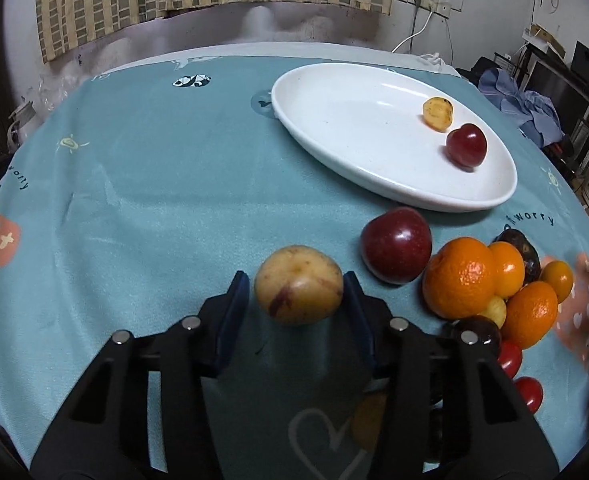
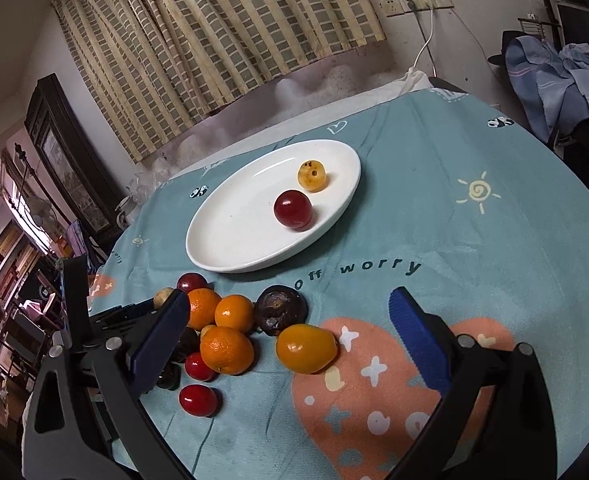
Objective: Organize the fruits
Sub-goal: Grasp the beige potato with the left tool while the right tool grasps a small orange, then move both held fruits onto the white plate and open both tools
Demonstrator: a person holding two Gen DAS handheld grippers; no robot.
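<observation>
A yellow-brown round fruit [image 1: 298,285] rests on the teal cloth between the blue pads of my left gripper [image 1: 294,280], which is shut on it from both sides. Just right of it lie a dark red plum [image 1: 396,245] and a heap of oranges [image 1: 460,276], dark fruits and small red ones. The white oval plate [image 1: 354,128] further back holds a small yellow fruit [image 1: 437,114] and a red one [image 1: 466,145]. My right gripper [image 2: 290,294] stands wide open above the cloth, an orange oval fruit [image 2: 306,348] lying loose below between its fingers.
The round table's teal cloth [image 2: 474,240] runs to the edge at right. A curtain and wall stand behind, with a chair draped in blue clothes [image 2: 554,76] at the far right. Shelves and furniture crowd the left side.
</observation>
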